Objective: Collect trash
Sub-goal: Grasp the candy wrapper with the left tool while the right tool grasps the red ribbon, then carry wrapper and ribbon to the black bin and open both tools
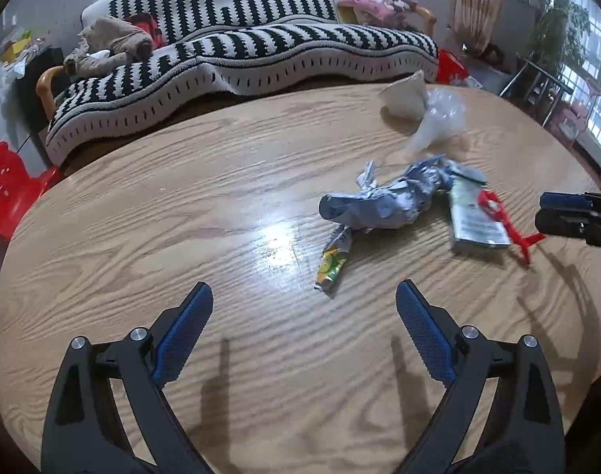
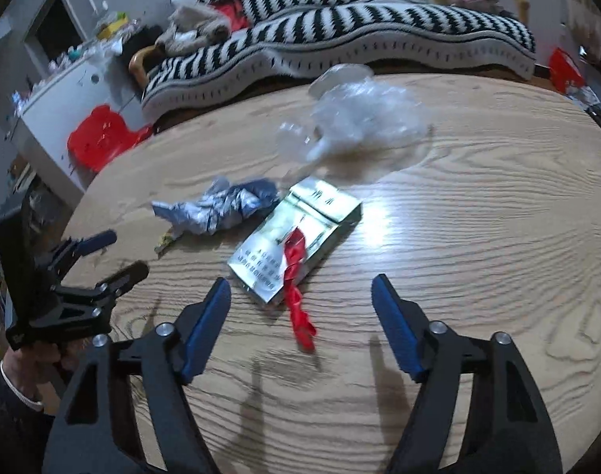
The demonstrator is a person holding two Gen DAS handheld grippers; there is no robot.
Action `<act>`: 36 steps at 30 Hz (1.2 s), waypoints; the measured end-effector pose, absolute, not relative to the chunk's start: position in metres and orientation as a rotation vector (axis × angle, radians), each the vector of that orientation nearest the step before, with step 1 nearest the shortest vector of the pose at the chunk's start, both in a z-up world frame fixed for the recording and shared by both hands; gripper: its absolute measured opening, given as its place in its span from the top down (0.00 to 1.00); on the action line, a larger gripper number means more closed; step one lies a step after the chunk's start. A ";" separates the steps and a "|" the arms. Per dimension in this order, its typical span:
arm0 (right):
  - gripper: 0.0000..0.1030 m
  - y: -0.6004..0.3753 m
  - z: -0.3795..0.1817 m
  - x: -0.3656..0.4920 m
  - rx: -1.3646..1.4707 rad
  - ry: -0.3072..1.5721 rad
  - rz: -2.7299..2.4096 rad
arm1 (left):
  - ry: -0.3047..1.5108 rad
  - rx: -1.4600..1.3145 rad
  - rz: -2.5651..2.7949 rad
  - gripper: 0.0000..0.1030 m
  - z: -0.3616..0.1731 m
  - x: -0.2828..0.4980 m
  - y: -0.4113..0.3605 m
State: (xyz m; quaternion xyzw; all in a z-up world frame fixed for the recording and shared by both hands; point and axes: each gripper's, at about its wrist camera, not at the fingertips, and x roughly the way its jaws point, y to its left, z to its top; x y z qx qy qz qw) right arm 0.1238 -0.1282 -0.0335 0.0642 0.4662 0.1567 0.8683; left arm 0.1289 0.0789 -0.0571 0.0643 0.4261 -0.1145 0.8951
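Right tongs (image 2: 300, 288) stand spread and empty, nearer the trash than the spread, empty left tongs (image 1: 304, 296). The silver carton (image 2: 296, 237) lies on the tabletop (image 2: 478, 237) just beyond them, long axis running near-left to far-right, red strip (image 2: 296, 296) draped across it.

Right claw (image 2: 300, 292) spread wide over silver box (image 2: 296, 237) (red strip (image 2: 296, 288) draped across).

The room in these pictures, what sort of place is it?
Most likely a home living room: a sofa under a striped throw, a wooden table with litter, and potted plants by a window.
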 end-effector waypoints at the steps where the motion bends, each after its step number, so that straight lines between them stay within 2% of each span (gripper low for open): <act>1: 0.35 -0.126 -0.036 0.125 0.123 0.980 0.328 | 0.892 0.132 -0.238 0.12 -0.061 0.134 0.078; 8: 0.55 -0.121 -0.049 0.126 0.094 1.027 0.345 | 0.914 0.146 -0.248 0.22 -0.074 0.155 0.067; 10: 0.59 -0.120 -0.052 0.125 0.086 1.037 0.345 | 0.902 0.145 -0.257 0.37 -0.072 0.157 0.064; 11: 0.66 -0.118 -0.054 0.124 0.083 1.043 0.354 | 0.899 0.154 -0.257 0.39 -0.072 0.158 0.061; 13: 0.70 -0.118 -0.055 0.122 0.079 1.048 0.359 | 0.896 0.163 -0.271 0.57 -0.071 0.158 0.058; 14: 0.74 -0.117 -0.056 0.121 0.077 1.051 0.363 | 0.898 0.175 -0.281 0.62 -0.070 0.158 0.054; 16: 0.76 -0.116 -0.057 0.120 0.078 1.051 0.369 | 0.902 0.186 -0.300 0.84 -0.069 0.157 0.049; 20: 0.89 -0.116 -0.057 0.117 0.088 1.064 0.392 | 0.900 0.195 -0.333 0.86 -0.069 0.151 0.042; 36: 0.90 -0.133 -0.024 0.097 0.134 0.969 0.388 | 0.793 0.083 -0.192 0.87 -0.009 0.116 0.077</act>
